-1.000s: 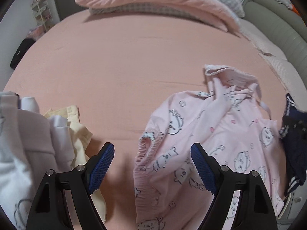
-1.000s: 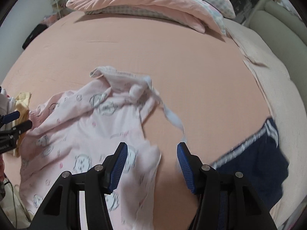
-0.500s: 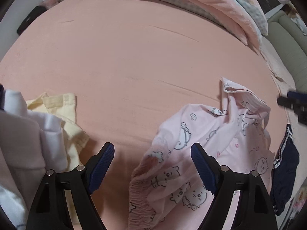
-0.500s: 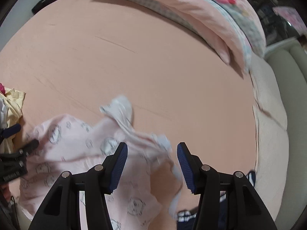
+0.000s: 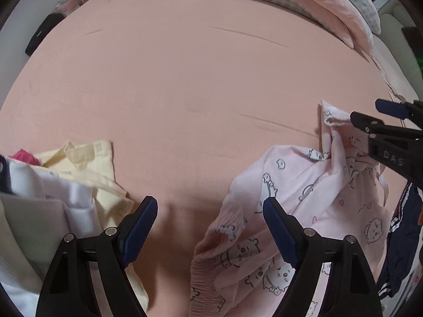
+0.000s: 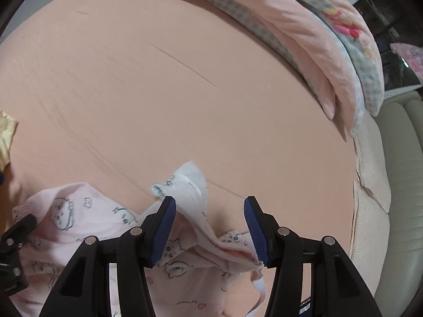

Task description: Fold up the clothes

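The right tongs (image 6: 208,228) are standing wide apart and are now reaching over the raised collar end of the pink printed garment (image 5: 312,185). A second ago they were hanging above its hem side, beside the dark blue garment (image 5: 401,235); since then they are moving forward along the pink cloth, so a fold of it is now lying between the two blue pads without being pinched. The left tongs (image 5: 210,233) are also released and are gripping nothing. Compared with a second ago they are sitting further from the pink garment's middle; its gathered cuff is just beside their right pad, and the pile of yellow and white clothes (image 5: 79,174) is on the far side of them from the pink garment. The pink garment is lying crumpled on the bed sheet (image 5: 198,79), near the front edge of the bed. Probably the person is preparing to pinch two ends and spread the garment flat; the folding itself is not yet begun.
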The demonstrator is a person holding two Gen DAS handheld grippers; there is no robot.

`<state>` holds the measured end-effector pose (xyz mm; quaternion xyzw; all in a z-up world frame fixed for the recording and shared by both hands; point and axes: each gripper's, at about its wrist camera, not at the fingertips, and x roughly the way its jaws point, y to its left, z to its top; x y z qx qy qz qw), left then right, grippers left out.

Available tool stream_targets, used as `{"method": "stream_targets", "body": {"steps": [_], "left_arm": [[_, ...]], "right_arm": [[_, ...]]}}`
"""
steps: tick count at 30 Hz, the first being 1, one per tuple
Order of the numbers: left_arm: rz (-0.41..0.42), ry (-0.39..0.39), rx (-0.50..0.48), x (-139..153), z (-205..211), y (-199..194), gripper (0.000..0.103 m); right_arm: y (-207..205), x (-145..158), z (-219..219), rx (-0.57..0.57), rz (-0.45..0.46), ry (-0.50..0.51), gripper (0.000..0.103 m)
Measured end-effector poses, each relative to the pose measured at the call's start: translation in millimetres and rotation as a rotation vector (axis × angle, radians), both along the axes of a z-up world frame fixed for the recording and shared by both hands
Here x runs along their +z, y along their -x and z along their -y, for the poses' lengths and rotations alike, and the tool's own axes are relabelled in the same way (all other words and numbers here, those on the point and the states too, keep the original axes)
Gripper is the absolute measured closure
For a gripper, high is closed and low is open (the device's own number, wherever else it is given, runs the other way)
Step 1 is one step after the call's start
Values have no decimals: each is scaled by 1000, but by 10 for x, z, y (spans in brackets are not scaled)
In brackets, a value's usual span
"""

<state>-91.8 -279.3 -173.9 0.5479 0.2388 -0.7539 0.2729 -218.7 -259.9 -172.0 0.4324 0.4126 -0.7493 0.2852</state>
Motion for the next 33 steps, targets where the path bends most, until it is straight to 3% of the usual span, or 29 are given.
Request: {"method": "stream_targets", "body": {"steps": [6, 11, 15, 19, 22, 24, 33], "left_arm": [[-29, -82, 37, -70, 44, -87, 21], [-19, -66, -35, -139, -122, -91, 21], [-47, -102, -57, -221, -194, -77, 21], [-14, -85, -88, -318, -283, -29, 23], [-4, -80, -102, -363, -318, -24, 40], [-10, -117, -93, -396, -296, -43, 51], [-84, -225, -48, -347, -155, -220, 53]], "right_arm": [[64, -67, -59, -32, 57, 47, 50], [118, -145, -157, -71, 85, 64, 50], [147, -187, -204, -92, 100, 70, 50], [169, -218, -237, -100, 103, 81, 50], [182, -250, -244, -104, 98, 77, 50], [192, -273, -242, -110, 99, 76, 50], [148, -364, -155, -114, 106, 72, 50]]}}
